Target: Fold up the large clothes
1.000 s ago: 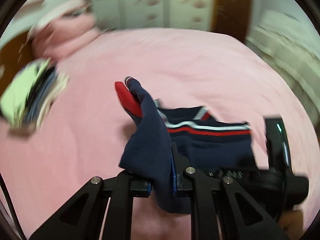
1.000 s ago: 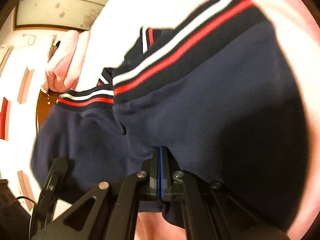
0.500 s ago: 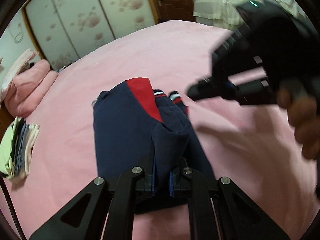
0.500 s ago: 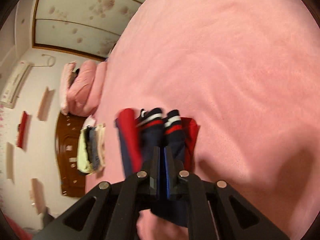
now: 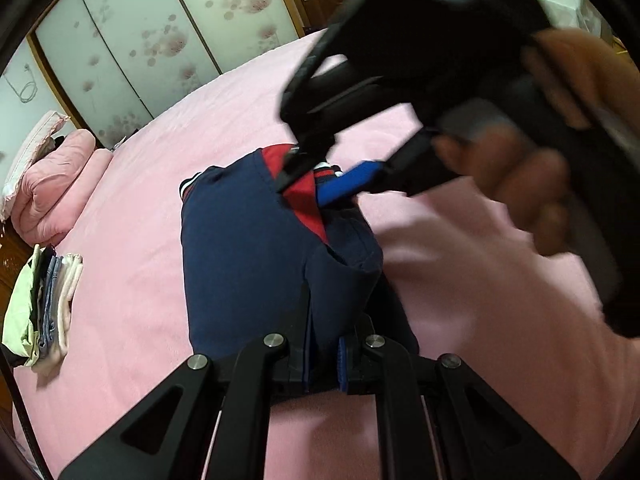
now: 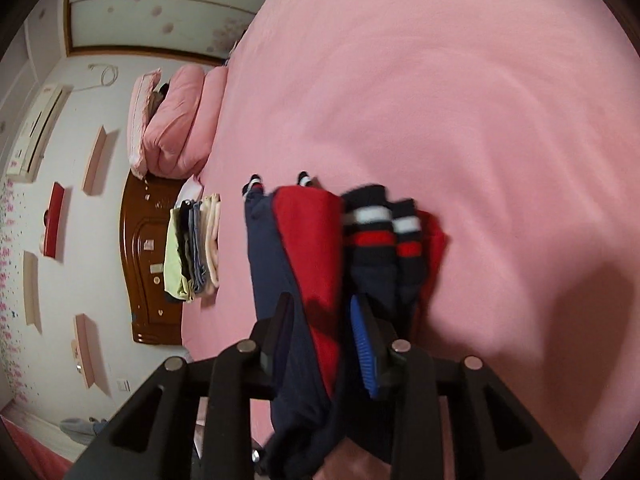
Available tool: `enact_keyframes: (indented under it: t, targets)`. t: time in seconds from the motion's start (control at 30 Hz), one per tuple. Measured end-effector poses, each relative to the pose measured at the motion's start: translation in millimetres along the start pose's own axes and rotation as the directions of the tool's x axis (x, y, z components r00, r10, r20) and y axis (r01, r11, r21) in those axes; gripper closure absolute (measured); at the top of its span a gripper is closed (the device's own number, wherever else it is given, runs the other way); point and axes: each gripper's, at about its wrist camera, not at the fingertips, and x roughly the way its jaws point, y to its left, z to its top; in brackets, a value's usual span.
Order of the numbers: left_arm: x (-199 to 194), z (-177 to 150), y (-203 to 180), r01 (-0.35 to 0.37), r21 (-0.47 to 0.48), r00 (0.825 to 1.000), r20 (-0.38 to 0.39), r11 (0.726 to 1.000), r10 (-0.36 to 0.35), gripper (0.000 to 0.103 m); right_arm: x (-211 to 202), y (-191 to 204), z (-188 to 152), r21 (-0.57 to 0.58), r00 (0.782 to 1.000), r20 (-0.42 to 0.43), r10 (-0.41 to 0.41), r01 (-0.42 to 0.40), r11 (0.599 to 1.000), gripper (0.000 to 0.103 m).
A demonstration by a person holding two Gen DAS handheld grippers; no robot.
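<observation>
A navy sweater [image 5: 248, 248] with red panels and red-and-white striped cuffs lies folded on the pink bed [image 5: 140, 208]. My left gripper [image 5: 324, 364] is shut on the sweater's near navy edge. My right gripper [image 5: 308, 184] reaches in from the upper right, its jaws apart over the far red end. In the right wrist view the right gripper [image 6: 320, 332] is open, with the sweater [image 6: 308, 248] between its fingers and the striped cuffs [image 6: 380, 224] just beyond.
A stack of folded clothes [image 5: 40, 308] lies at the bed's left edge, also in the right wrist view [image 6: 192, 252]. Pink pillows [image 5: 52, 184] sit by the wooden headboard [image 6: 148, 260]. Sliding wardrobe doors [image 5: 160, 44] stand behind.
The right gripper's jaws have opened from shut on the sweater. It has moved lower over the sweater's far end. The left gripper keeps its hold, its jaws a little wider.
</observation>
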Motion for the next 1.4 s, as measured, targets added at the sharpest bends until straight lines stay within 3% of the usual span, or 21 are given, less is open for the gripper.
enact_keyframes:
  t: [0.1, 0.13, 0.17, 0.3, 0.4, 0.47, 0.53, 0.67, 0.7, 0.77, 0.8, 0.87, 0.93, 1.0, 1.03, 1.1, 1.17, 1.2, 1.3, 1.37, 1.4]
  targets:
    - [-4.3, -1.6, -1.2, 0.015, -0.005, 1.0, -0.017, 1.0, -0.015, 0.096, 13.8, 8.1, 4.5, -0.035, 0.998, -0.035, -0.06, 0.058, 0.998, 0.073]
    - [-3.7, -2.6, -0.8, 0.018, -0.008, 0.999, -0.027, 1.0, -0.019, 0.096, 16.9, 11.0, 5.6, -0.049, 0.995, -0.036, -0.097, 0.095, 0.994, 0.079]
    - [-2.8, -3.3, -0.2, 0.016, -0.009, 0.999, -0.039, 1.0, -0.016, 0.096, 16.1, 12.7, 4.3, -0.062, 0.992, -0.024, -0.122, 0.12, 0.991, 0.095]
    - [-6.3, -4.6, 13.8, 0.02, -0.029, 0.996, -0.082, 0.999, -0.022, 0.093, -1.9, 24.5, -5.0, -0.083, 0.99, 0.039, -0.133, 0.136, 0.987, 0.096]
    - [-20.5, -4.8, 29.4, 0.061, -0.076, 0.995, -0.08, 0.995, -0.067, 0.071, -13.2, 25.1, -12.3, -0.085, 0.977, 0.069, -0.2, 0.206, 0.975, 0.096]
    - [-26.7, -6.0, 36.1, 0.074, -0.09, 0.992, -0.094, 0.993, -0.082, 0.045, -16.0, 15.4, -15.0, -0.081, 0.961, 0.073, -0.267, 0.272, 0.959, 0.096]
    - [-26.1, -7.6, 45.4, 0.098, -0.09, 0.984, -0.142, 0.991, -0.11, 0.038, -11.3, 5.6, -16.5, -0.063, 0.94, 0.065, -0.335, 0.339, 0.939, 0.096]
    - [-14.8, -10.1, 66.5, 0.055, -0.078, 0.972, -0.225, 0.995, -0.071, 0.038, -16.0, -1.1, -17.7, -0.04, 0.919, 0.098, -0.382, 0.388, 0.921, 0.084]
    - [-12.8, -9.0, 74.4, 0.034, -0.084, 0.971, -0.234, 0.996, -0.053, 0.038, -20.2, 3.4, -18.1, -0.046, 0.902, 0.125, -0.413, 0.421, 0.906, 0.081]
    - [-8.3, -5.0, 93.7, 0.014, -0.116, 0.969, -0.244, 0.993, -0.042, 0.038, -33.9, 15.0, -20.2, -0.065, 0.841, 0.214, -0.497, 0.52, 0.851, 0.079]
    - [-4.6, 0.7, 107.6, 0.025, -0.144, 0.97, -0.237, 0.989, -0.059, 0.038, -39.6, 18.5, -20.5, -0.064, 0.829, 0.244, -0.503, 0.531, 0.845, 0.079]
    - [-1.2, 10.1, 119.2, 0.028, -0.173, 0.972, -0.227, 0.984, -0.067, 0.038, -46.5, 22.2, -20.4, -0.053, 0.837, 0.276, -0.473, 0.504, 0.862, 0.079]
    - [7.7, 25.1, 138.4, 0.021, -0.221, 0.976, -0.209, 0.975, -0.068, 0.038, -48.4, 26.9, -19.1, -0.07, 0.863, 0.3, -0.406, 0.444, 0.893, 0.079]
    - [18.6, 40.3, 154.0, 0.084, -0.289, 0.974, -0.181, 0.954, -0.14, 0.038, -43.4, 32.4, -17.4, -0.104, 0.889, 0.309, -0.338, 0.385, 0.917, 0.079]
    - [30.2, 47.8, 161.6, 0.152, -0.337, 0.962, -0.164, 0.929, -0.217, 0.038, -33.9, 36.4, -16.1, -0.118, 0.901, 0.3, -0.312, 0.36, 0.925, 0.079]
    - [57.1, 59.3, 172.4, 0.252, -0.436, 0.933, -0.127, 0.864, -0.336, 0.052, -15.5, 32.7, -12.1, -0.11, 0.911, 0.272, -0.309, 0.348, 0.931, 0.08]
    - [81.7, 68.5, 175.6, 0.296, -0.496, 0.912, -0.106, 0.816, -0.396, 0.09, 0.6, 27.7, -5.9, -0.085, 0.917, 0.243, -0.318, 0.346, 0.934, 0.094]
    - [100.4, 74.0, 177.2, 0.297, -0.519, 0.905, -0.114, 0.802, -0.409, 0.093, 6.5, 24.9, -3.1, -0.075, 0.919, 0.233, -0.316, 0.341, 0.937, 0.096]
    - [133.6, 81.7, 178.1, 0.271, -0.528, 0.904, -0.146, 0.805, -0.401, 0.093, 9.0, 11.6, 4.2, -0.034, 0.919, 0.243, -0.311, 0.328, 0.944, 0.098]
    - [148.0, 81.7, 177.9, 0.217, -0.539, 0.909, -0.193, 0.814, -0.37, 0.093, 6.0, 5.4, 4.5, -0.032, 0.9, 0.253, -0.356, 0.376, 0.926, 0.103]
    - [153.2, 77.7, 181.6, 0.209, -0.573, 0.905, -0.195, 0.793, -0.379, 0.094, 4.8, 3.9, 6.2, -0.04, 0.887, 0.251, -0.388, 0.41, 0.911, 0.103]
